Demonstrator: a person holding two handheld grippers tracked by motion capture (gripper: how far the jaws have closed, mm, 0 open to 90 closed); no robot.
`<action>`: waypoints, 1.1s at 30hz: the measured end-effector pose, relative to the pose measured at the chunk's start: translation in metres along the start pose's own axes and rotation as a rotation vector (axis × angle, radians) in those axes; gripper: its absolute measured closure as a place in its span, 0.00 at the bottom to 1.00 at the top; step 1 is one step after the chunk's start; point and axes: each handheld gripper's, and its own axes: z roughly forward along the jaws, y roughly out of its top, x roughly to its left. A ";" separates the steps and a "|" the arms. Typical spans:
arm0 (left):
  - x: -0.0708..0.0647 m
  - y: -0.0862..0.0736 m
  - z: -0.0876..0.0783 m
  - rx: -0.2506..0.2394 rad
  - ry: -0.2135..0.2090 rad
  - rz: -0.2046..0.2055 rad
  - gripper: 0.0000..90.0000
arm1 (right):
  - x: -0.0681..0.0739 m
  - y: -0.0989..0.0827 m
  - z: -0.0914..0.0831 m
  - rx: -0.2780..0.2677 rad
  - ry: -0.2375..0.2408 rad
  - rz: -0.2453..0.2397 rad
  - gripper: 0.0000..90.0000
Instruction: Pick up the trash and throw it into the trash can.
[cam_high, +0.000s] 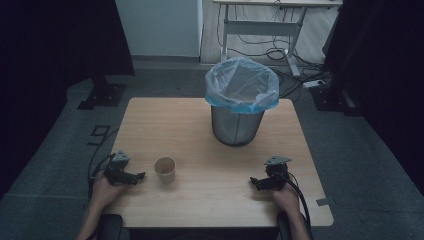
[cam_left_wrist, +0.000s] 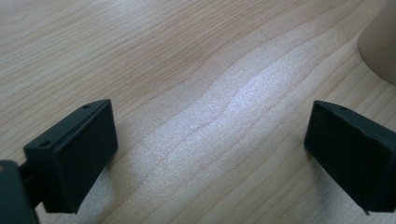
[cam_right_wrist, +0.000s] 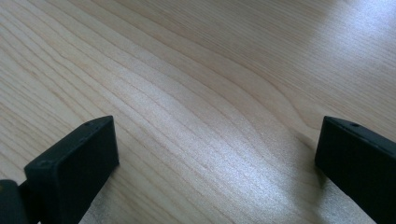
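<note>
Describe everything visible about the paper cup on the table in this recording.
The paper cup is small, plain and tan, seemingly paper, tapering toward its base. It stands upright with its mouth open; what is inside cannot be made out. It rests on the wooden table near the front, just right of the left gripper, apart from it and well short of the bin. Only the table touches it. Its side shows at the left gripper view's upper right edge.

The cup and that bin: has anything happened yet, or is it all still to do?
Nothing looks done. The cup stands upright on the table, apart from the lined bin. Nothing is in hand: the left gripper and right gripper rest open on the wood. If the cup is meant for the bin, picking up and dropping remain.
</note>
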 end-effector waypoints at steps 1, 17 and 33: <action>0.000 0.000 0.001 0.003 0.004 -0.004 0.00 | 0.000 0.000 0.000 0.000 0.000 0.000 0.00; 0.000 0.000 0.000 0.002 0.002 -0.004 0.00 | 0.002 0.000 0.000 0.000 -0.009 0.009 0.00; -0.014 0.007 -0.008 -0.041 -0.067 0.046 0.00 | 0.002 -0.001 -0.001 0.000 -0.013 0.012 0.00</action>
